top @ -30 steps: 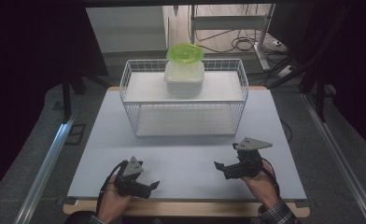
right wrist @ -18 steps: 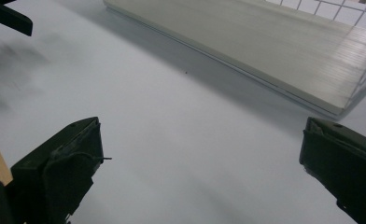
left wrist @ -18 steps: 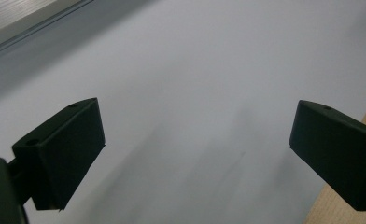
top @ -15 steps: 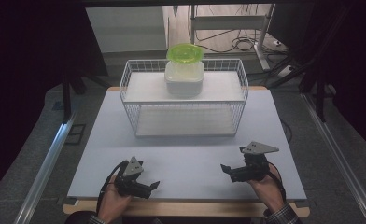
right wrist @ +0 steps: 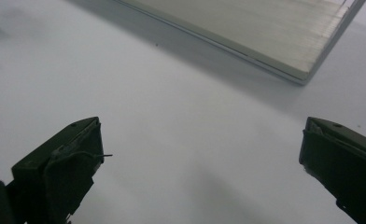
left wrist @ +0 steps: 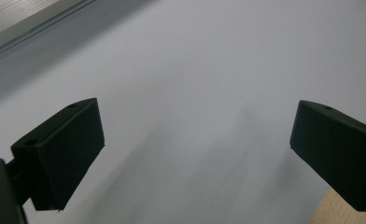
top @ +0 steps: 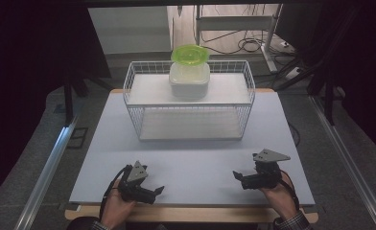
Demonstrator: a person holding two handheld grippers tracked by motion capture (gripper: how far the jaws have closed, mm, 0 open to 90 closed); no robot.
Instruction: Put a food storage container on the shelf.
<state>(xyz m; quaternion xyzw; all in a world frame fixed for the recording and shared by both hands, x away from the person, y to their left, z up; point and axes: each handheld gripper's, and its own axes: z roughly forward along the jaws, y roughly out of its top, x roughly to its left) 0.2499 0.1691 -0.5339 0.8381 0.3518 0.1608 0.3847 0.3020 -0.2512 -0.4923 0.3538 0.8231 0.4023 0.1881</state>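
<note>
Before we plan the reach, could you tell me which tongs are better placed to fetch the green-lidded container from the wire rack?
Marginally right: the right tongs sit slightly nearer the container than the left tongs; both open.

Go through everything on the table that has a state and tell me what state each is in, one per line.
Left gripper: jaws wide open, holding nothing, low over the white tabletop.
Right gripper: jaws wide open, holding nothing.
Plastic container: upright on the top shelf of the wire rack.
Green lid: on the container, tilted.
</note>
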